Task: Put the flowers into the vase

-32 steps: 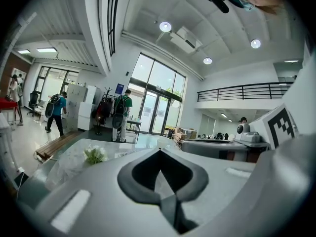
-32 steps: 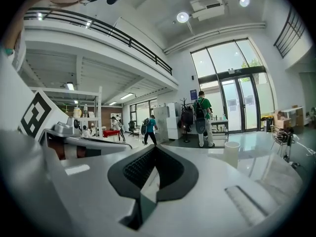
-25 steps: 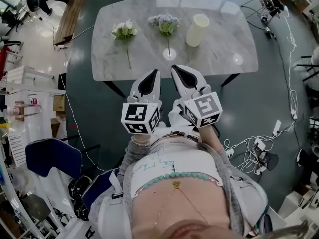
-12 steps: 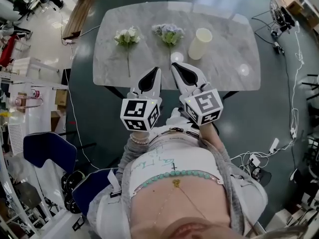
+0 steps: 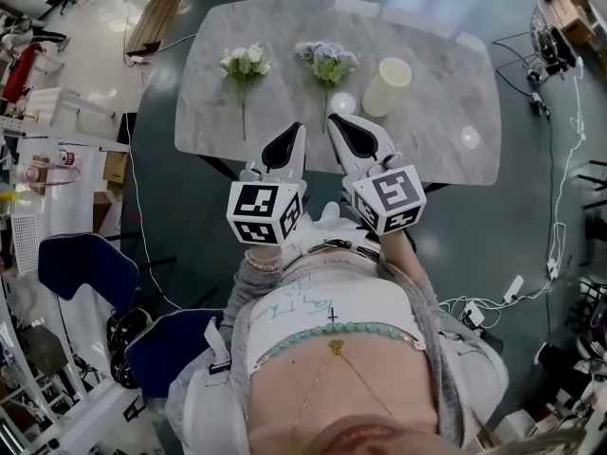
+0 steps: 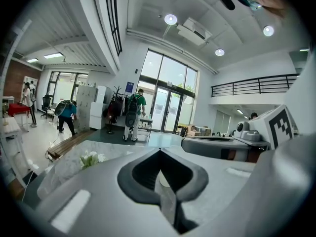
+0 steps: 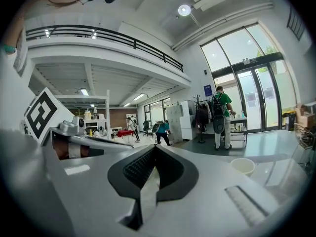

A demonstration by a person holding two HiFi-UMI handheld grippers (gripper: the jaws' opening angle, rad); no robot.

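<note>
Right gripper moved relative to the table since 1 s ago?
Yes. The right gripper has advanced further over the near edge of the table, toward the stem end of the blue flower. Its jaws are shut and empty.

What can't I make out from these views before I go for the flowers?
Vase: inside too small to judge in the head view; the right gripper view shows only its rim above the right gripper.
White flower: stem hidden by the left gripper in the left gripper view.
Blue flower: absent from both gripper views; in the head view its stem end is lost by the right gripper's tip and glare.
</note>
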